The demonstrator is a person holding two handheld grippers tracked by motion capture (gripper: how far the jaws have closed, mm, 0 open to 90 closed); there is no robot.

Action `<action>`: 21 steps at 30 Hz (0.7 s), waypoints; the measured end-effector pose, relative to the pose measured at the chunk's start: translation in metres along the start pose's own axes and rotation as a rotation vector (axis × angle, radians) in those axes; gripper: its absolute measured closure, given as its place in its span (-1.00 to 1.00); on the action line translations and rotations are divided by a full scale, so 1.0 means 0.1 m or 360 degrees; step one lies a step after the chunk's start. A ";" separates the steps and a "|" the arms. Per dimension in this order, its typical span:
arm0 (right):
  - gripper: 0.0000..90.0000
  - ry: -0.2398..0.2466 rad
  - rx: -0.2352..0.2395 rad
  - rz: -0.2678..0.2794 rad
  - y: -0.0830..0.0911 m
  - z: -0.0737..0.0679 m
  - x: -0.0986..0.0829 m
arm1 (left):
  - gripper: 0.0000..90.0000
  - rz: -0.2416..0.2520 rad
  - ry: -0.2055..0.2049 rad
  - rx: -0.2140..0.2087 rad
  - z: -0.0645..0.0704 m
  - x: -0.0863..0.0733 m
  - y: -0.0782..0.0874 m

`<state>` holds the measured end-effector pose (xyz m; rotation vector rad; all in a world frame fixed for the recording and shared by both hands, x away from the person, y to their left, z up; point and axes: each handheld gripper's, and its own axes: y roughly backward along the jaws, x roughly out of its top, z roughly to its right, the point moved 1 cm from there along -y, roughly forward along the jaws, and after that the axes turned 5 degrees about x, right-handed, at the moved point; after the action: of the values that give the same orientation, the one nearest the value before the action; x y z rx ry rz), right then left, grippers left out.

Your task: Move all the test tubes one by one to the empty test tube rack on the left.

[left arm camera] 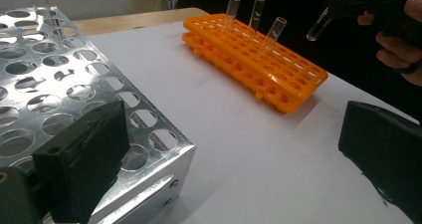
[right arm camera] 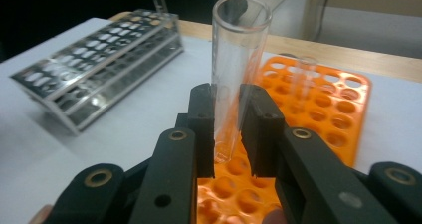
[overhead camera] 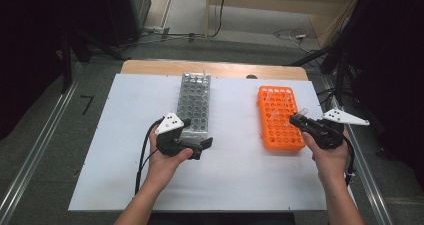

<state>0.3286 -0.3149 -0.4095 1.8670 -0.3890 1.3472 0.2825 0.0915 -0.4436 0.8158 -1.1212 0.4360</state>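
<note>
The bench (overhead camera: 235, 185) is being covered by a smooth white sheet, with a strip of pale wood being left bare along its far edge. A grey floor with loose cables is being shown beyond it, and metal rails are running along both sides; the surroundings are being kept dark.

A metal rack (overhead camera: 194, 107) is lying lengthwise on the sheet, left of centre. It is being formed of shiny perforated plate, with rows of round holes and folded, riveted corners. An orange plastic rack (overhead camera: 280, 119) is lying to its right, well apart from it; it is flat, rectangular and matt, being pierced by a grid of round holes. Three clear glass tubes (left arm camera: 256, 16) are being carried upright in its far rows.

The left hand-held gripper (overhead camera: 192, 144) is being held at the near end of the metal rack. Its black, blocky jaws are being kept wide apart with nothing between them; in the left gripper view one jaw is being seen against the rack's near corner, the other well off over the white sheet.

The right hand-held gripper (right arm camera: 227, 132) is being held at the right edge of the orange rack. Its jaws are being pressed against a clear, round-bottomed test tube (right arm camera: 236, 59), which is being gripped near its lower end, with its open mouth rising above the jaws and its rounded bottom hanging above the orange holes.
</note>
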 end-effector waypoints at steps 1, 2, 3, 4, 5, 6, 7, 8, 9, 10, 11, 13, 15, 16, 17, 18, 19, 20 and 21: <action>0.64 0.0010 0.0014 -0.0001 0.00 -0.04 0.02 | -1.00 0.0002 0.0000 -0.0001 0.00 0.00 0.01; 0.64 0.0030 0.0054 -0.0007 -0.02 -0.13 0.04 | -1.00 0.0007 -0.0002 0.0000 0.00 0.01 0.01; 0.64 0.0030 0.0054 -0.0007 -0.02 -0.13 0.04 | -1.00 0.0011 0.0001 0.0001 -0.01 0.01 0.02; 0.64 0.0042 0.0072 -0.0009 -0.03 -0.17 0.06 | -1.00 0.0022 0.0004 0.0002 -0.01 0.02 0.03; 0.64 0.0051 0.0090 -0.0013 -0.04 -0.21 0.07 | -0.99 0.0024 0.0005 0.0000 -0.01 0.03 0.04; 0.64 0.0060 0.0111 -0.0015 -0.05 -0.26 0.07 | -0.99 0.0026 0.0003 -0.0002 -0.01 0.03 0.04; 0.64 0.0068 0.0132 -0.0017 -0.07 -0.29 0.08 | -0.99 0.0027 -0.0004 -0.0002 -0.01 0.04 0.04; 0.64 0.0084 0.0170 -0.0020 -0.10 -0.37 0.08 | -0.99 0.0027 -0.0006 -0.0006 0.00 0.04 0.04; 0.64 0.0084 0.0170 -0.0020 -0.10 -0.37 0.08 | -0.99 0.0031 -0.0005 -0.0010 0.01 0.05 0.04; 0.64 0.0085 0.0186 -0.0027 -0.11 -0.41 0.09 | -0.99 0.0025 -0.0008 -0.0013 0.02 0.05 0.04; 0.64 0.0091 0.0209 -0.0034 -0.13 -0.44 0.09 | -0.99 0.0024 -0.0014 -0.0019 0.03 0.05 0.04; 0.64 0.0095 0.0242 -0.0038 -0.17 -0.50 0.09 | -0.98 0.0021 -0.0031 -0.0029 0.05 0.05 0.04; 0.64 0.0105 0.0271 -0.0050 -0.22 -0.57 0.09 | -0.96 0.0024 -0.0036 -0.0043 0.07 0.06 0.04; 0.64 0.0121 0.0285 -0.0056 -0.24 -0.60 0.08 | -0.96 0.0025 -0.0040 -0.0048 0.08 0.07 0.05; 0.64 0.0130 0.0297 -0.0067 -0.27 -0.63 0.07 | -0.95 0.0027 -0.0043 -0.0055 0.09 0.08 0.05; 0.64 0.0134 0.0310 -0.0080 -0.30 -0.66 0.05 | -0.94 0.0035 -0.0049 -0.0058 0.09 0.08 0.06; 0.64 0.0141 0.0323 -0.0092 -0.33 -0.69 0.04 | -0.90 0.0052 -0.0053 -0.0062 0.11 0.09 0.07; 0.64 0.0147 0.0334 -0.0106 -0.36 -0.73 0.02 | -0.87 0.0062 -0.0058 -0.0072 0.11 0.10 0.08; 0.64 0.0155 0.0350 -0.0113 -0.40 -0.76 0.01 | -0.84 0.0068 -0.0055 -0.0081 0.12 0.10 0.09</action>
<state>0.3041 -0.2329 -0.4157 1.9630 -0.1272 1.4743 0.2731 0.0869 -0.4286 0.7585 -1.1790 0.4287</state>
